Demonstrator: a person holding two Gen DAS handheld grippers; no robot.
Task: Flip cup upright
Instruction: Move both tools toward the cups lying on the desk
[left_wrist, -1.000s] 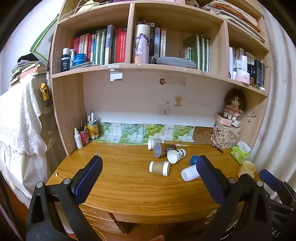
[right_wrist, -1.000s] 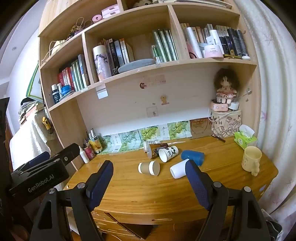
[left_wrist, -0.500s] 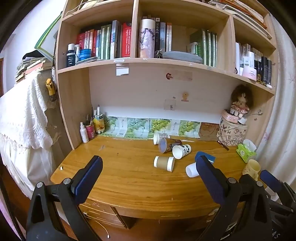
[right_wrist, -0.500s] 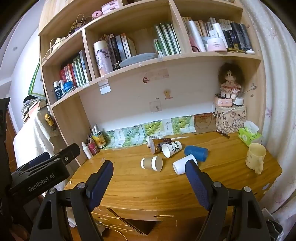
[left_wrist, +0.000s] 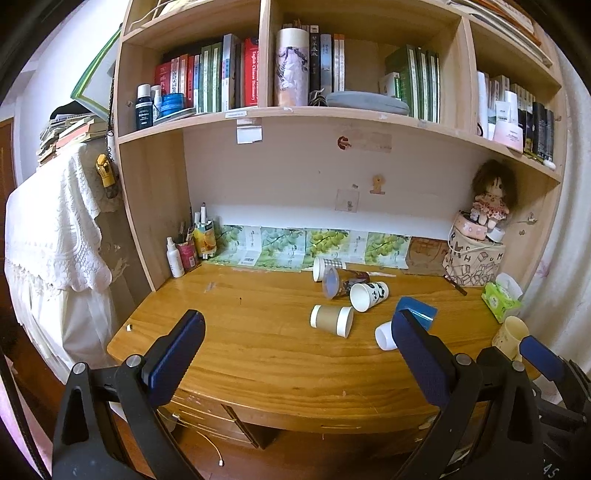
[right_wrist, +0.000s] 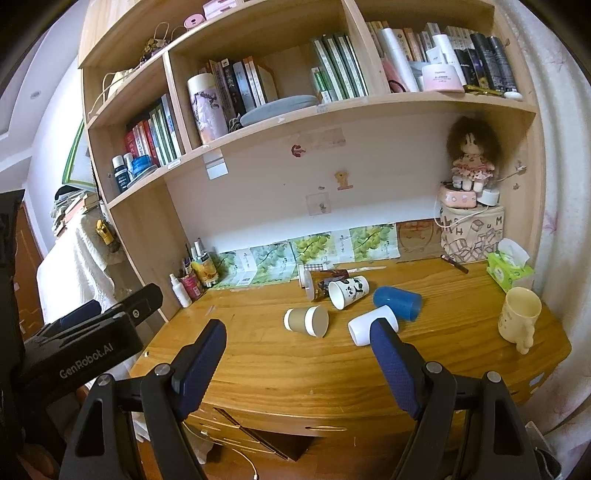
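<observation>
Several cups lie on their sides in the middle of the wooden desk (left_wrist: 258, 354). A brown paper cup (left_wrist: 331, 319) (right_wrist: 306, 321) lies nearest the front. A white cup (left_wrist: 384, 334) (right_wrist: 371, 325) and a blue cup (left_wrist: 419, 312) (right_wrist: 398, 302) lie to its right. A panda-print cup (left_wrist: 368, 294) (right_wrist: 349, 291), a dark cup (left_wrist: 341, 282) and a checked cup (left_wrist: 325, 266) lie behind. My left gripper (left_wrist: 295, 360) and my right gripper (right_wrist: 297, 365) are both open and empty, held before the desk's front edge, well short of the cups.
A cream mug (right_wrist: 519, 317) stands upright at the desk's right end, by a green tissue pack (right_wrist: 509, 269). A patterned bag with a doll (right_wrist: 471, 236) stands at the back right. Bottles and pens (left_wrist: 190, 247) stand at the back left. Shelves of books hang above.
Both grippers have drawn back and risen slightly, so the desk and cups look farther and lower. The cups have not moved. Both grippers stay open.
</observation>
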